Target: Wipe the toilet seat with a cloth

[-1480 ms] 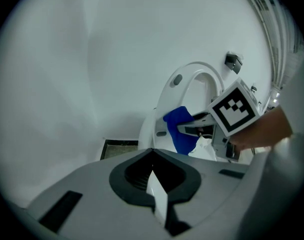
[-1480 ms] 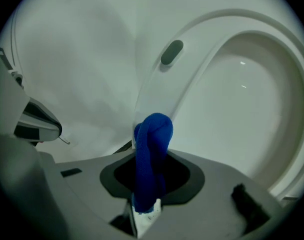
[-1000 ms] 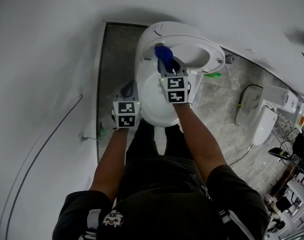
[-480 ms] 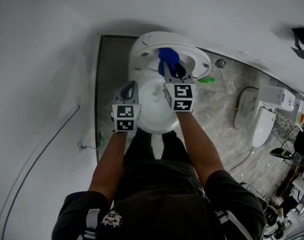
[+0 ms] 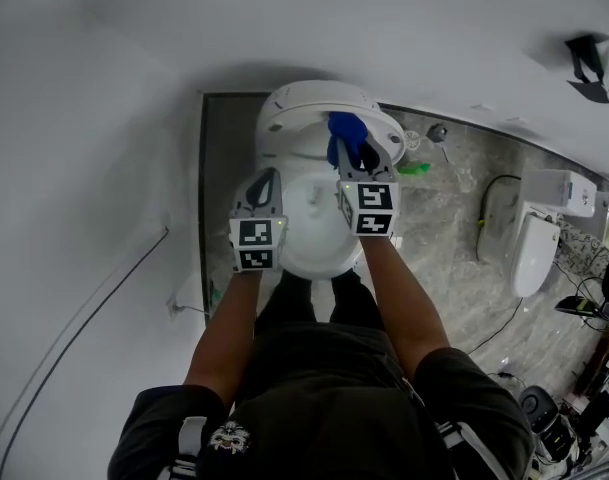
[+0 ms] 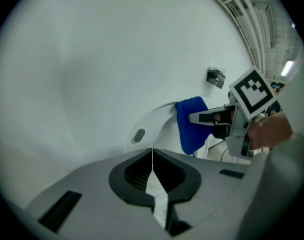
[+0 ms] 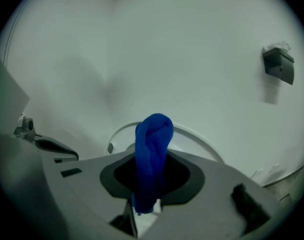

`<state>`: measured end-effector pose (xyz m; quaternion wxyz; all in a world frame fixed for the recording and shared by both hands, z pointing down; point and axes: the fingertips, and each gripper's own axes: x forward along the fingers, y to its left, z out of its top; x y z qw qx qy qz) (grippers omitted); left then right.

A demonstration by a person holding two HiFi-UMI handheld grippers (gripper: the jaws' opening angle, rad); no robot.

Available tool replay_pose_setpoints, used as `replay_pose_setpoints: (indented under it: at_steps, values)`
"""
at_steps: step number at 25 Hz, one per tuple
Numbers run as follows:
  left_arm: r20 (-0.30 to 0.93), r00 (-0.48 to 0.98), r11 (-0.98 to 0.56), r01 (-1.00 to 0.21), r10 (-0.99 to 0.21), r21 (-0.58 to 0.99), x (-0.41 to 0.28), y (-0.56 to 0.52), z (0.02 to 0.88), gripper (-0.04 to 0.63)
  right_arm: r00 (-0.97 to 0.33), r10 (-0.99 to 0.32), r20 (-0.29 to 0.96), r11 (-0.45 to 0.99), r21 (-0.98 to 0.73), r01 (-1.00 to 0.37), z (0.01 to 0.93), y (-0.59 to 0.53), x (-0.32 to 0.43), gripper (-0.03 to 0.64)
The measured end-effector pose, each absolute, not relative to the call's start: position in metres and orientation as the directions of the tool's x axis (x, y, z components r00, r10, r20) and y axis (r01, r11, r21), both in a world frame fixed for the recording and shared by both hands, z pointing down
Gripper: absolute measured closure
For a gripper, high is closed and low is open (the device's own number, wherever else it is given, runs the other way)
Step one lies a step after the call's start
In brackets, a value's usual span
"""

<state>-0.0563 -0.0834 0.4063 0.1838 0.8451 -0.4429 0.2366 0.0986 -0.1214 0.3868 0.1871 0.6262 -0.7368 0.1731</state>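
The white toilet (image 5: 296, 253) stands below me with its seat (image 5: 284, 128) tipped up at the back. A bunched blue cloth (image 5: 345, 133) is clamped in my right gripper (image 5: 355, 160) and held against the raised seat's right part. In the right gripper view the cloth (image 7: 154, 134) sticks up between the jaws, in front of the seat ring (image 7: 196, 140). My left gripper (image 5: 268, 184) hovers over the bowl's left rim, shut and empty. In the left gripper view its jaws (image 6: 152, 152) meet, with the cloth (image 6: 191, 125) and the right gripper (image 6: 217, 118) beyond them.
White walls close in on the left and behind. A dark floor strip (image 5: 221, 158) runs beside the toilet. A green object (image 5: 415, 168) and a valve (image 5: 438, 131) lie on the marble floor to the right, and a second toilet (image 5: 532, 255) stands farther right. A cable (image 5: 84, 313) hangs on the left wall.
My right gripper has carried the cloth from the left part of the raised seat towards its right part. The left gripper has stayed shut by the bowl's left rim.
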Motion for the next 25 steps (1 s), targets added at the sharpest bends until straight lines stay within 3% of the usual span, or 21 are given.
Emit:
replay_pose_setpoints:
  at_steps: [3,6,10,18,25]
  values:
    - [0.550,0.496,-0.573,-0.819,-0.671,0.040,-0.049,-0.097,0.393,0.580,-0.135,-0.860,0.493,0.138,-0.030,-0.990,0.380,-0.105,0.113,0.522]
    - [0.559,0.496,-0.619,-0.784,-0.664,-0.040,-0.042,-0.114,0.388,0.476,-0.152,-0.852,0.501,0.143,-0.058,-0.988,0.375,-0.087,0.119,0.522]
    - [0.584,0.504,-0.697,-0.700,-0.637,-0.155,-0.027,-0.137,0.389,0.390,-0.186,-0.845,0.501,0.163,-0.088,-0.983,0.369,-0.064,0.116,0.522]
    - [0.622,0.491,-0.783,-0.496,-0.610,-0.376,0.015,-0.158,0.389,0.374,-0.231,-0.802,0.551,0.191,-0.130,-0.973,0.385,-0.006,0.114,0.522]
    - [0.645,0.459,-0.786,-0.449,-0.610,-0.424,0.018,-0.155,0.394,0.360,-0.259,-0.794,0.549,0.212,-0.148,-0.966,0.383,0.014,0.122,0.522]
